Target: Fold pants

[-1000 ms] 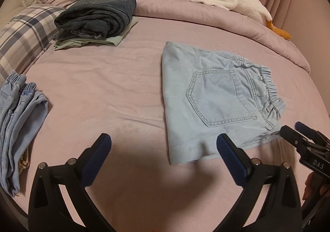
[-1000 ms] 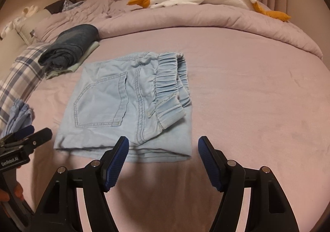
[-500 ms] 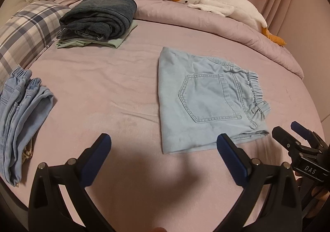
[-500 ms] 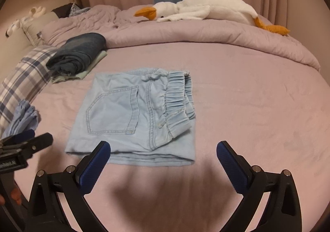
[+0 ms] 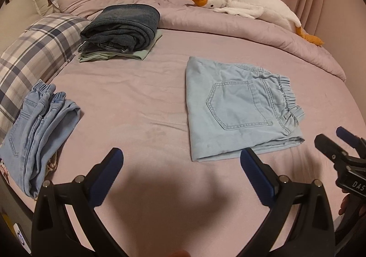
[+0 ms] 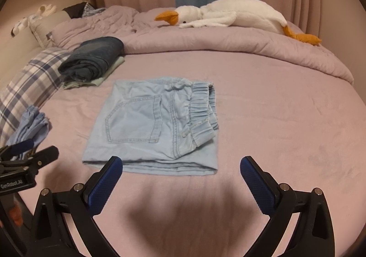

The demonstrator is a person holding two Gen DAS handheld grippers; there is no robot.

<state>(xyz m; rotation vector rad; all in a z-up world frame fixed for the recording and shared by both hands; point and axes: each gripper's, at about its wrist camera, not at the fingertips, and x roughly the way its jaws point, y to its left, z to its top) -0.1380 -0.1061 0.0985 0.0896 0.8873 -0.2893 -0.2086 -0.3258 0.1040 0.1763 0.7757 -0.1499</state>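
Light blue pants (image 5: 238,108) lie folded into a flat rectangle on the pink bed, back pocket up, elastic waistband at the right; they also show in the right wrist view (image 6: 155,126). My left gripper (image 5: 181,165) is open and empty, held above the bed, near and to the left of the pants. My right gripper (image 6: 181,171) is open and empty, just in front of the pants' near edge. Each gripper shows at the edge of the other's view.
A stack of folded dark jeans on a green garment (image 5: 121,33) lies at the back left. Folded light jeans (image 5: 39,133) lie at the left edge by a plaid pillow (image 5: 34,46). A plush goose (image 5: 247,9) rests on the rolled duvet behind.
Both grippers have pulled back from the folded pants and risen. The right gripper's jaws have opened wider. The pants lie still.
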